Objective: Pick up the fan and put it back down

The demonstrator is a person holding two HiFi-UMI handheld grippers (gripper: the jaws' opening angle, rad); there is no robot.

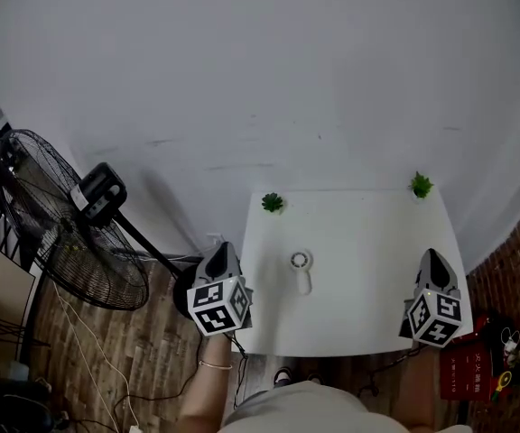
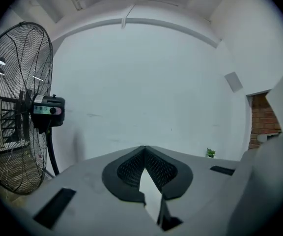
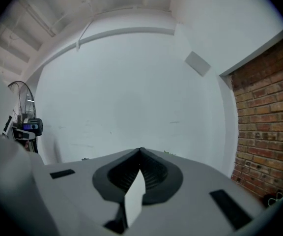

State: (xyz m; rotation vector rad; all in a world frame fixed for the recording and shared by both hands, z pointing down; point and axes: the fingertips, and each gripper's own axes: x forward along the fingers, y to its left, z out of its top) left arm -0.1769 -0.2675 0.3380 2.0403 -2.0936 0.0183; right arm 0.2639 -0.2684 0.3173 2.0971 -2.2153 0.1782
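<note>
Currently, the left gripper (image 1: 223, 253) hovers at the left edge of the white table (image 1: 368, 233), jaws together, holding nothing. The small handheld fan (image 1: 301, 270) lies mid-table. The right gripper (image 1: 432, 258) hovers at the right edge, jaws likewise together.

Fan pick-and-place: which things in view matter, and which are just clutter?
Job:
small white fan
table it lies on
left tool, right tool, both shut and empty

Lying about:
left plant
right plant
big floor fan
</note>
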